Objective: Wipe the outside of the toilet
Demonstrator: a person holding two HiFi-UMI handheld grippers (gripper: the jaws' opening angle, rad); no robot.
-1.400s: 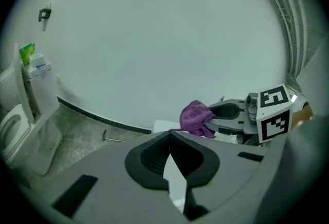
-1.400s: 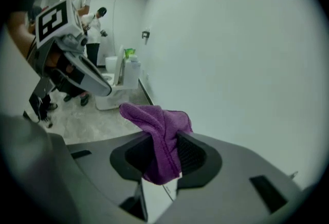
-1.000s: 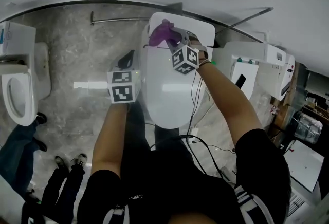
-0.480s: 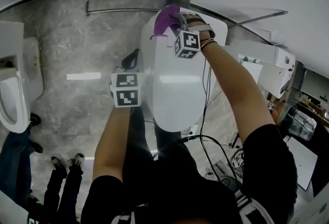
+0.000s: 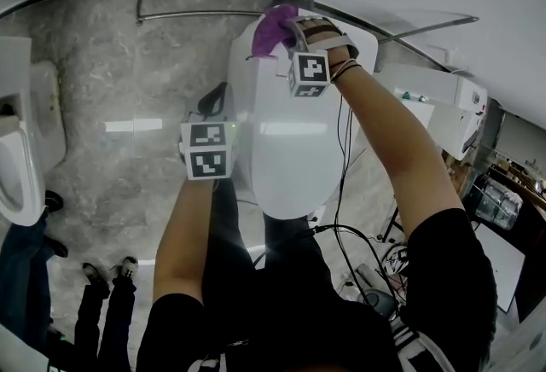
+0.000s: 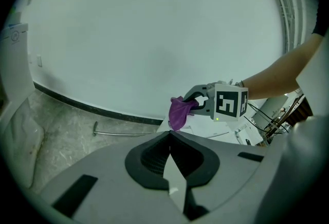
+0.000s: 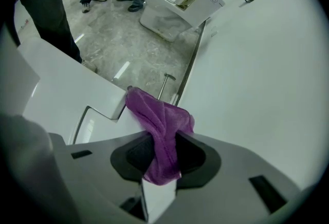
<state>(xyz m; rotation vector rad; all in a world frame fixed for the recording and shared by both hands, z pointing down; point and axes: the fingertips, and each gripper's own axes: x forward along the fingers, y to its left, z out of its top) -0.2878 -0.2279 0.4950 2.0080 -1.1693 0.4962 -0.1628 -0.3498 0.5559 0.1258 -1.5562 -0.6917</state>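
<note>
The left gripper [image 6: 169,142] hovers just left of the toilet [image 5: 286,148], jaws together with nothing between them. At the toilet's rear top, the right gripper [image 5: 296,36] is clamped on a purple cloth [image 5: 271,31] lying against the left corner

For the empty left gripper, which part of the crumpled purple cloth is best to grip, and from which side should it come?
Likely the loose bunch of the purple cloth that sticks out past the right gripper, which is shut on its lower part. The bunch rests at the white toilet's rear edge, so the left gripper, now shut, should open and come from the left.
</note>
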